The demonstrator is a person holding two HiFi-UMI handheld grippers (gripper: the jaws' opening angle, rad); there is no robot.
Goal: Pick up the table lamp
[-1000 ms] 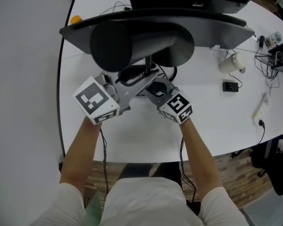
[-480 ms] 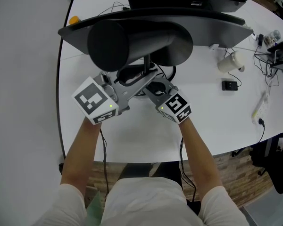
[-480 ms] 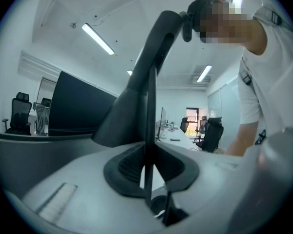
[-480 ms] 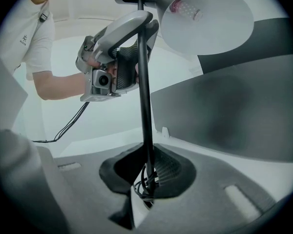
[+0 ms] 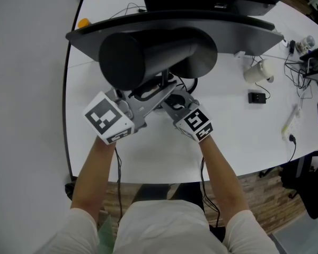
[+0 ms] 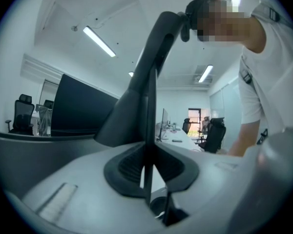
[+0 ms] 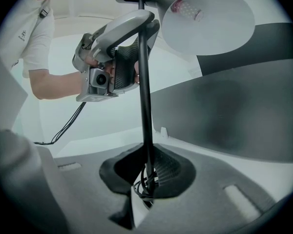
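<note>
The table lamp has a black cylinder shade [image 5: 148, 49] and a thin black stem [image 5: 166, 79]; it stands on the white table [image 5: 148, 152]. My left gripper [image 5: 158, 92] is shut on the stem [image 6: 149, 130], which runs straight up between its pads [image 6: 171, 167]. My right gripper [image 5: 172, 100] has just been closing from the other side, and its pads [image 7: 168, 172] now press the stem [image 7: 144, 82] low down, beside a coiled black cable [image 7: 145, 184]. In the right gripper view the left gripper [image 7: 118, 48] clamps the stem higher up, under the shade [image 7: 205, 18].
A wide dark monitor [image 5: 238, 30] stands right behind the lamp. On the table to the right are a white cup [image 5: 257, 70], a small black box [image 5: 257, 97] and tangled cables [image 5: 307, 52]. An orange object [image 5: 85, 21] lies at the far left corner.
The right gripper's jaws have drawn in around the lamp stem. Both hands have stayed almost where they were, and the lamp stands in the same place.
</note>
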